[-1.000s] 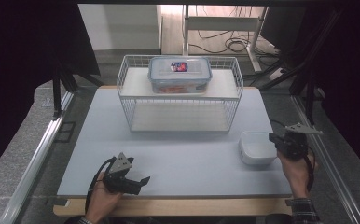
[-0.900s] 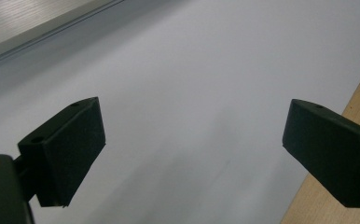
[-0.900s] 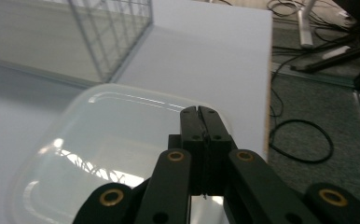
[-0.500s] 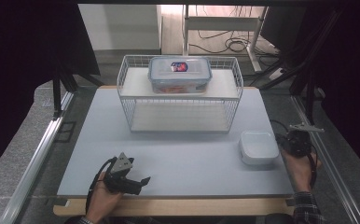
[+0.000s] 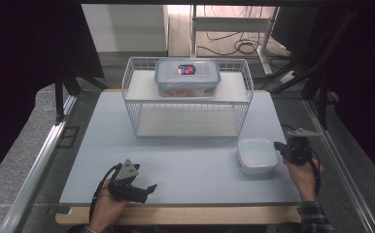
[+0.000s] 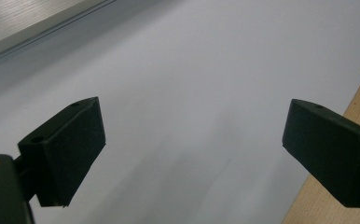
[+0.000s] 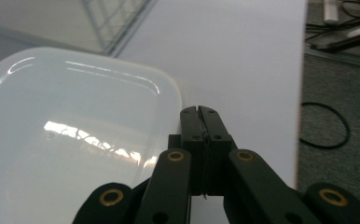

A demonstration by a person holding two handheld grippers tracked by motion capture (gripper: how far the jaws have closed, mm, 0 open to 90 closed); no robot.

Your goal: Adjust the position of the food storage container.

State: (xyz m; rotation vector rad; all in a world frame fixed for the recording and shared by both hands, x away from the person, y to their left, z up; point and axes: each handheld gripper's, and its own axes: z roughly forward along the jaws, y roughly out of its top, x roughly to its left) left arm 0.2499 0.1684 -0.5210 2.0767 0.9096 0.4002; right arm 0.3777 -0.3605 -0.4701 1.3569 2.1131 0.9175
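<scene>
My right tool [image 5: 279, 147] sits near the right edge of the desk [image 5: 185, 160], its jaws pressed together with nothing between them. In the right gripper view the closed tips [image 7: 200, 122] point at the desk just beside the rim of the white container [image 7: 71, 140]; whether they touch that rim I cannot tell. From the high view, the white container [image 5: 257, 155] is a shallow, rounded-square tub lying flat on the desk towards its right edge, in front of the right front corner of the wire basket [image 5: 187, 109], and my right tool is immediately to its right.

My left tool [image 5: 146, 189] rests low near the front edge of the desk, left of the middle, lying on its side with its jaws aimed to the right. In the left gripper view its two black jaws stand wide apart, holding nothing, with only the pale desk surface between them and the wooden front edge showing at one corner.

The wire basket stands at the back of the desk, about central. A clear lidded box [image 5: 187, 76] with a red and blue label on its lid sits on the basket's upper shelf. The white container and my left tool are well apart.
</scene>
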